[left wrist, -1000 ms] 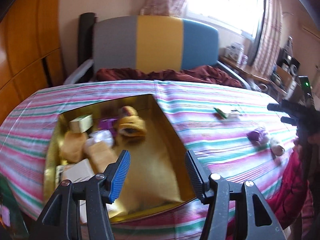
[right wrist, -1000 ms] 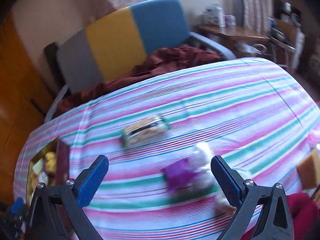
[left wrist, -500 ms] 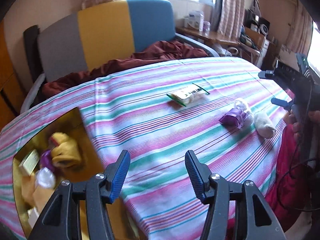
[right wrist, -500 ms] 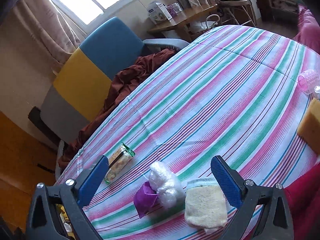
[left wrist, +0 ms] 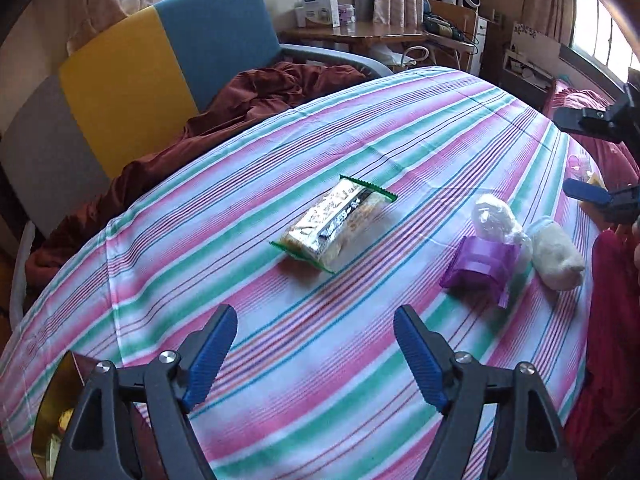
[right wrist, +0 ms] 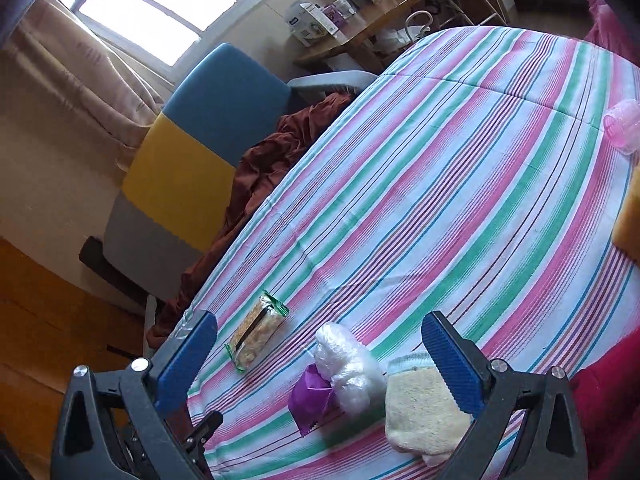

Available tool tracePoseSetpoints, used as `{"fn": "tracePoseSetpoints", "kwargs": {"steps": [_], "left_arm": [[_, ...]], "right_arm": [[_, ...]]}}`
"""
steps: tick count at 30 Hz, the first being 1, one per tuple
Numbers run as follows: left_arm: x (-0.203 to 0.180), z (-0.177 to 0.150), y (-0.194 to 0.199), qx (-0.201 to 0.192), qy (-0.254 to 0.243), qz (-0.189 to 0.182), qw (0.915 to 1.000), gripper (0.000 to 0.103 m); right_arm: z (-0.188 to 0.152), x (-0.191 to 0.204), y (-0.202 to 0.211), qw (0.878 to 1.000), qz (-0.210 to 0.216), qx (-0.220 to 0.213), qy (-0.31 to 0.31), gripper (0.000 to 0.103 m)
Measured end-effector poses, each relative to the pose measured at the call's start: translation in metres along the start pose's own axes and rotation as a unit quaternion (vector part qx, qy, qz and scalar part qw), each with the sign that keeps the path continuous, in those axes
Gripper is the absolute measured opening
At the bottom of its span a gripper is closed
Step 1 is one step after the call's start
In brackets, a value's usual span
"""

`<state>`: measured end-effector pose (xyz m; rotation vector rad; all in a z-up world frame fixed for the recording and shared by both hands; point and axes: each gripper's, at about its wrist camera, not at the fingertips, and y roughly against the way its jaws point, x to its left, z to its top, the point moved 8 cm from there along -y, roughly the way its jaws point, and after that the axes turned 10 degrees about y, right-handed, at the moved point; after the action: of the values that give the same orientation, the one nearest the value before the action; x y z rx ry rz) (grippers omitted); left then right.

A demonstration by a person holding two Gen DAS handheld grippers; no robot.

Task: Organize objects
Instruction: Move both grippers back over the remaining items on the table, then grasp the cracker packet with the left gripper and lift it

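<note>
Striped tablecloth (left wrist: 400, 128) holds one snack bar (left wrist: 336, 222), one purple packet (left wrist: 478, 266), one sponge (left wrist: 558, 258).

Striped tablecloth (left wrist: 360, 128), tricolour chair (left wrist: 152, 60) — maroon blanket (left wrist: 256, 96), curtained window (right wrist: 160, 12)

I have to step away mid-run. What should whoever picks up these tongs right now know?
Left tongs: open, empty, above the striped cloth.
Right tongs: open, empty, over the purple pack, clear bag and cream cloth roll.
Snack packet lies mid-table.
Gold tin, far left, holds some items.
Left: these four, plus a pink item and yellow block.
</note>
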<state>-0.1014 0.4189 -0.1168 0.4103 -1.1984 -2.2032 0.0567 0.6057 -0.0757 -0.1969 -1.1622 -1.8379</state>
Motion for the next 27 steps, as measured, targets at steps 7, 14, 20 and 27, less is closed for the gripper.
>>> {"fn": "tracePoseSetpoints", "kwargs": {"steps": [7, 14, 20, 27], "left_arm": [[-0.025, 0.031, -0.029, 0.010, -0.084, -0.008, 0.9964, 0.085], [-0.027, 0.040, -0.076, 0.059, -0.101, -0.017, 0.9929, 0.086], [-0.023, 0.054, -0.095, 0.049, -0.078, -0.013, 0.9957, 0.085], [-0.025, 0.047, -0.095, 0.049, -0.021, -0.033, 0.9980, 0.042]], "right_arm": [[-0.003, 0.002, -0.004, 1.000, 0.013, 0.012, 0.001, 0.103], [-0.003, 0.000, -0.003, 1.000, 0.027, 0.012, -0.009, 0.103], [-0.003, -0.001, -0.003, 0.999, 0.034, 0.010, -0.017, 0.103], [-0.002, -0.002, -0.003, 0.999, 0.029, 0.011, -0.015, 0.103]]}}
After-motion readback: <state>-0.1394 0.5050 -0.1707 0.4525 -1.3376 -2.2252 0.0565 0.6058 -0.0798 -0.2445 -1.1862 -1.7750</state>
